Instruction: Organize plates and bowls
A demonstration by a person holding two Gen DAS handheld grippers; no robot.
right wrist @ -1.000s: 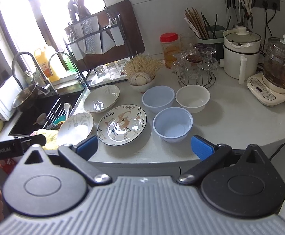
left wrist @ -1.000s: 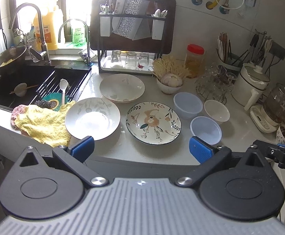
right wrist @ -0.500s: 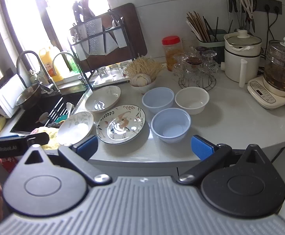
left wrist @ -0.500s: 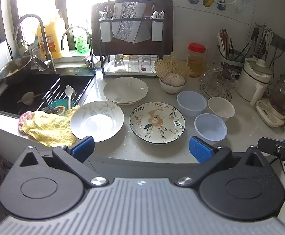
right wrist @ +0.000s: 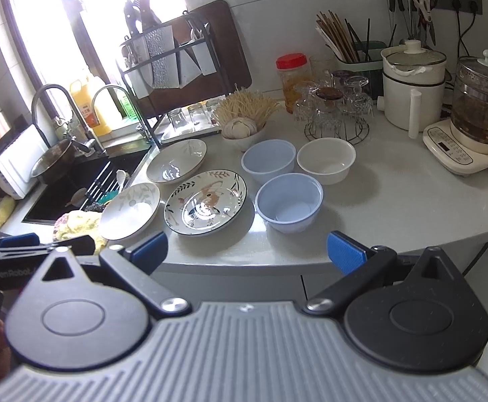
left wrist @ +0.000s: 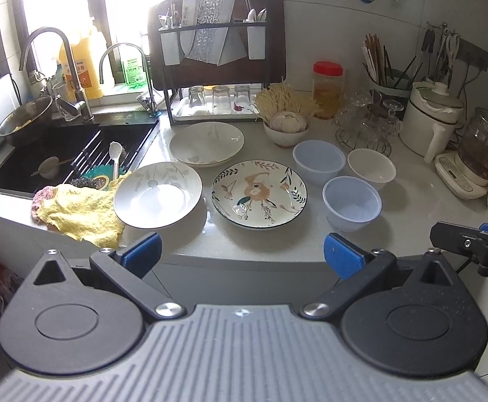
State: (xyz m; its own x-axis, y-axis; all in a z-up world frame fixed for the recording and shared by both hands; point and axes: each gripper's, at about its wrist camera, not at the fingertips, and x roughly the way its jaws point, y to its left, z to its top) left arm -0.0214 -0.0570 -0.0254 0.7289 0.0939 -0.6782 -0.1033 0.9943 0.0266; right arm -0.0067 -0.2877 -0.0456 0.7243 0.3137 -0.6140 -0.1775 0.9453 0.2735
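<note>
Three plates lie on the counter: a white leaf-pattern plate at left, a white plate behind it, and a floral plate in the middle. To their right stand two pale blue bowls and a white bowl. They also show in the right wrist view: floral plate, near blue bowl. My left gripper and right gripper are both open and empty, held in front of the counter edge, apart from the dishes.
A black sink with a yellow cloth on its near corner is at left. A dish rack, garlic bowl, glass stand, white pot and kettle line the back and right.
Both grippers have drawn back and risen slightly, so the dishes look smaller and lie farther off. Nothing on the counter has moved. Both stay open.
</note>
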